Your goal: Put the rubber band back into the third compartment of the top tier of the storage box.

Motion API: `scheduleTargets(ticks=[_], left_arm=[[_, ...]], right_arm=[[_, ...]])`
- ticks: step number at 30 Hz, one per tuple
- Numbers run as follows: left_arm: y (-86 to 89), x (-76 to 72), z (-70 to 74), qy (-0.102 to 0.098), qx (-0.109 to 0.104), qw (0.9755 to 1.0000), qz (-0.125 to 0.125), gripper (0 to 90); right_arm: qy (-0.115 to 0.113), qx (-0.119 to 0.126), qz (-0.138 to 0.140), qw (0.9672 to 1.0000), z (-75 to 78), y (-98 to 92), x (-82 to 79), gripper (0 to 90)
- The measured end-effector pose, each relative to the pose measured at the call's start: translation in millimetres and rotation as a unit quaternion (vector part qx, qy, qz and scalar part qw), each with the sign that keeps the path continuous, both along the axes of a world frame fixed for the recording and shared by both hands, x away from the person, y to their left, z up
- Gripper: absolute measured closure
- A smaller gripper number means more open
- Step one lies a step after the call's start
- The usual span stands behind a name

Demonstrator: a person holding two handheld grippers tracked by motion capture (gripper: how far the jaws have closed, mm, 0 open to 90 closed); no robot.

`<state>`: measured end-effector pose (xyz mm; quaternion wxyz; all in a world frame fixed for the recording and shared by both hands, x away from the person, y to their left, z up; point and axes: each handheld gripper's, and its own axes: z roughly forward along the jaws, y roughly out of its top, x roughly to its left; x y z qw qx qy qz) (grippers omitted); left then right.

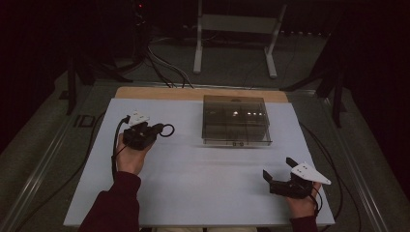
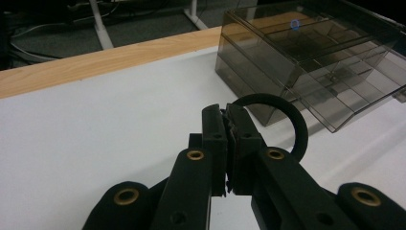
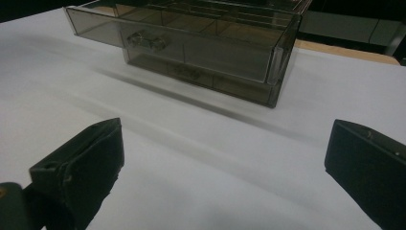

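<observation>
A smoky clear plastic drawer box (image 1: 235, 121) stands on the white table (image 1: 193, 169), toward the back middle; its upper drawer (image 3: 182, 40) is pulled partly out. My left gripper (image 1: 157, 129) is at the table's left, shut on a black ring (image 1: 167, 130) that sticks out past the jaw tips. In the left gripper view the ring (image 2: 292, 120) curves up behind the closed fingers (image 2: 214, 139), with the box (image 2: 316, 62) to the right. My right gripper (image 1: 280, 170) rests open at the front right, with nothing between its fingertips (image 3: 91, 158).
A wooden strip (image 1: 198, 93) edges the table's far side. Behind it are the white legs of a desk frame (image 1: 198, 38) and cables (image 1: 164, 67) on the floor. Dark stands flank the table. Bare white surface lies between the two grippers.
</observation>
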<state>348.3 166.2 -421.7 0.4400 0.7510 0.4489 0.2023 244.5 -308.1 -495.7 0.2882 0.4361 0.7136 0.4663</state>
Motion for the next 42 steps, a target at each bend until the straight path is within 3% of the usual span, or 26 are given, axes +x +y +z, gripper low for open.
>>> scheduleTargets(ticks=[25, 42], left_arm=[[-19.0, 12.4, 4.6, -0.001, 0.003, 0.9998, -0.018, 88.8], [-29.2, 16.1, 7.4, -0.001, -0.011, 0.9995, -0.029, 88.8]], right_arm=[[0.0, 0.001, -0.001, 1.0, 0.2, -0.2, -0.3, 0.3], [0.0, 0.001, -0.001, 1.0, 0.3, -0.1, -0.3, 0.3]])
